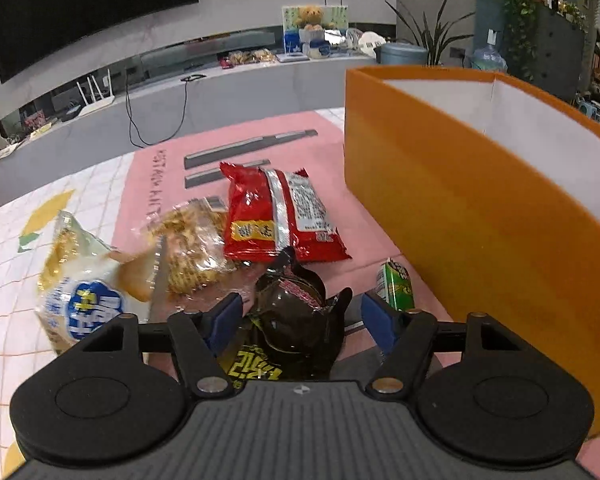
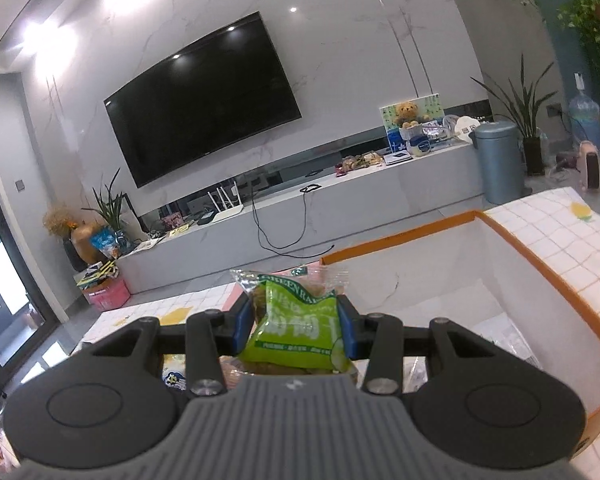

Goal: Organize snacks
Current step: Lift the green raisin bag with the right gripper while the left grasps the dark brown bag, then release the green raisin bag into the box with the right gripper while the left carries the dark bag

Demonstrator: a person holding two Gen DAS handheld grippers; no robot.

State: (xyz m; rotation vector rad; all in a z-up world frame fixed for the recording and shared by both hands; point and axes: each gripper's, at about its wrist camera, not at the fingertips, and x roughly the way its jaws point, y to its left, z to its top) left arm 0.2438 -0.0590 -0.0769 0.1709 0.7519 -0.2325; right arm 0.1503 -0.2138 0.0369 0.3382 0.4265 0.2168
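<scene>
While orange box (image 2: 560,280) gapes (clear wrappers inside), green packet (image 2: 296,328) aloft

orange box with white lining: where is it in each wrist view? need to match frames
Left wrist: the orange cardboard box with white lining fills the right side, its outer wall facing the camera.
Right wrist: it sits right of centre, its open white inside visible.
Shared landmark: the black wall-mounted TV, top left in the left view, centre in the right.

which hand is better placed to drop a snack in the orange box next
Right. Its hand-held gripper already clamps the green packet beside the orange box; the left hand-held gripper is open around a dark packet.
</scene>
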